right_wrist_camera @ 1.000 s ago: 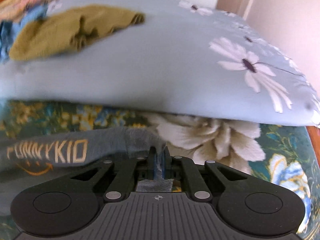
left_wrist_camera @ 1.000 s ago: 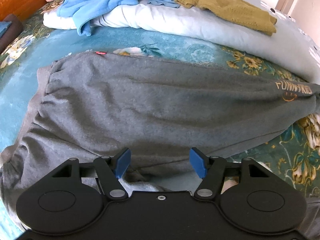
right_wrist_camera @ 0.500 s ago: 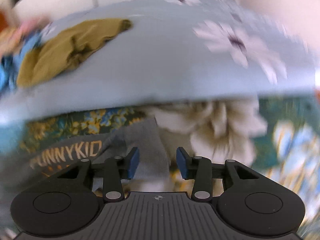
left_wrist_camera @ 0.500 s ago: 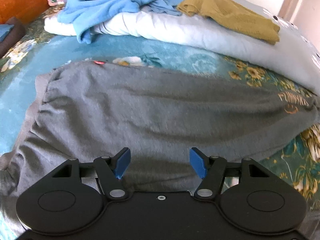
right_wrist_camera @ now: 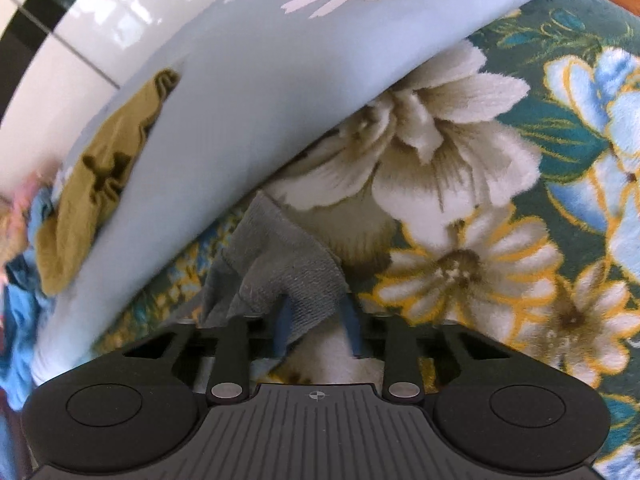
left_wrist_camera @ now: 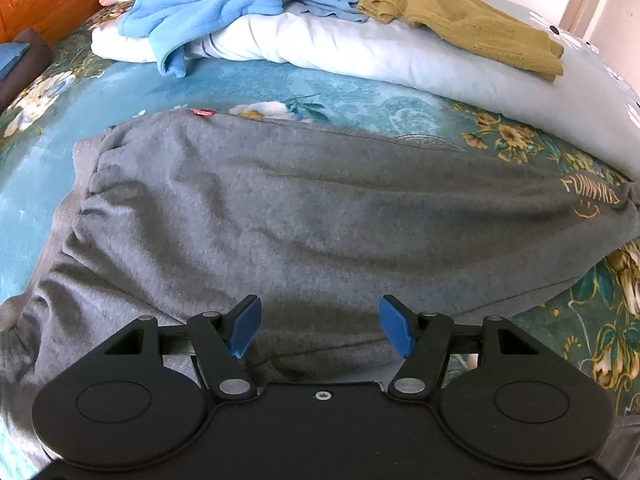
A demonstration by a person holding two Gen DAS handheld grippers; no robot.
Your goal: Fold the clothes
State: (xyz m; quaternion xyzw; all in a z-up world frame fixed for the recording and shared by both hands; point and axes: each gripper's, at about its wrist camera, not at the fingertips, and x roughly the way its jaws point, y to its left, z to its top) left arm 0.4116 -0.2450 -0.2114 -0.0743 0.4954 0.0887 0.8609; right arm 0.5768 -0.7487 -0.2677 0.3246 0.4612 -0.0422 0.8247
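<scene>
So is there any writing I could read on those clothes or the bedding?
"FUNNYKID", upside down in orange print above a smiley, on the grey trousers, near the leg end.
Small red tag at the trousers' far edge: too small to read.
Nothing readable on the bedding or the other clothes.

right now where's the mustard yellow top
The mustard yellow top lies on the pale blue pillow at the far side of the bed, upper right in the left wrist view, just right of the blue fleece and beyond the grey sweatpants.
</scene>
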